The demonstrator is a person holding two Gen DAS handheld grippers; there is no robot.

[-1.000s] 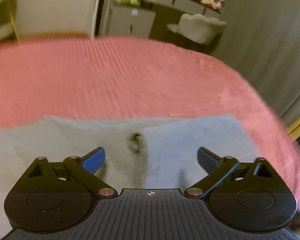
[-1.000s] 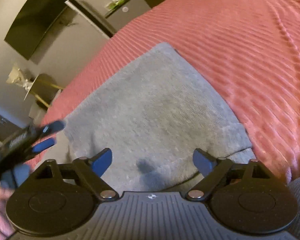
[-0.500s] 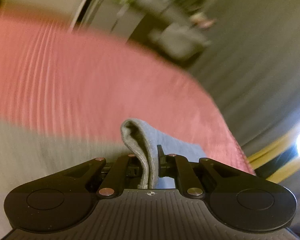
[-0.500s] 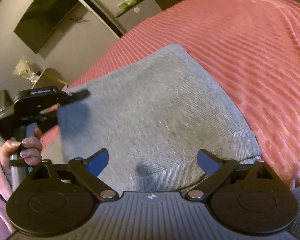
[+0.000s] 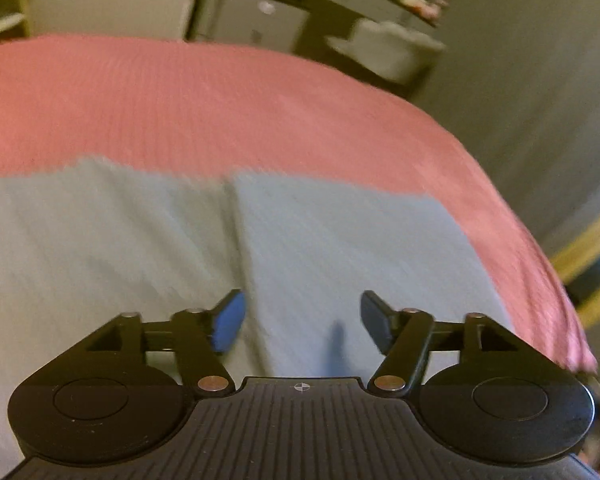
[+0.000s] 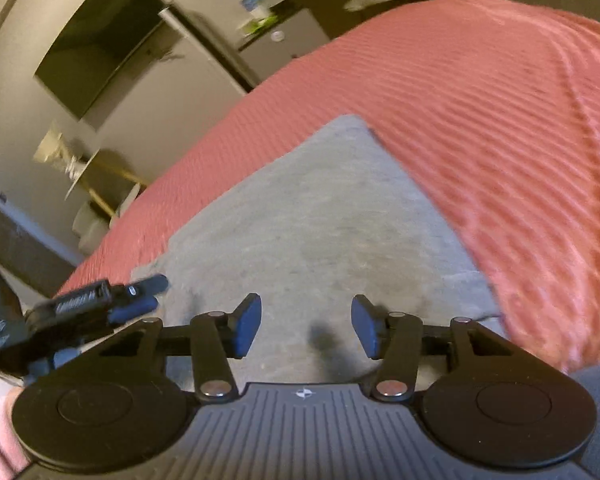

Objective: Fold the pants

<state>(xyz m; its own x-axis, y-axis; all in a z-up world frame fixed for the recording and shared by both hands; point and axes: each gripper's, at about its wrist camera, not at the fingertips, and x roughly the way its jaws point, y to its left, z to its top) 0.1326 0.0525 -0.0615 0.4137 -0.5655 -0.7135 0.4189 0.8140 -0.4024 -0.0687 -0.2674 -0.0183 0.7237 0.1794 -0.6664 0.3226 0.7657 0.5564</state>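
from the left wrist, the left gripper (image 5: 302, 320) hangs over the grey pants (image 5: 332, 248), which lie flat on the pink bed (image 5: 220, 112). its jaws have just been opening and stand fairly wide, with no cloth between the blue pads (image 5: 228, 326). a fold line runs up the pants from near the left pad. the view is blurred; a dresser (image 5: 272, 28) and a pale chair (image 5: 388, 54) stand past the bed.

from the right wrist, the right gripper (image 6: 306, 330) sits above the near edge of the pants (image 6: 312, 216), folded into a broad panel on the bed (image 6: 500, 100). its jaws have just been closing and are about half open, pinching nothing. the left gripper (image 6: 148, 296) shows at the left, at the pants' edge. a dark tv (image 6: 104, 44) hangs on the wall.
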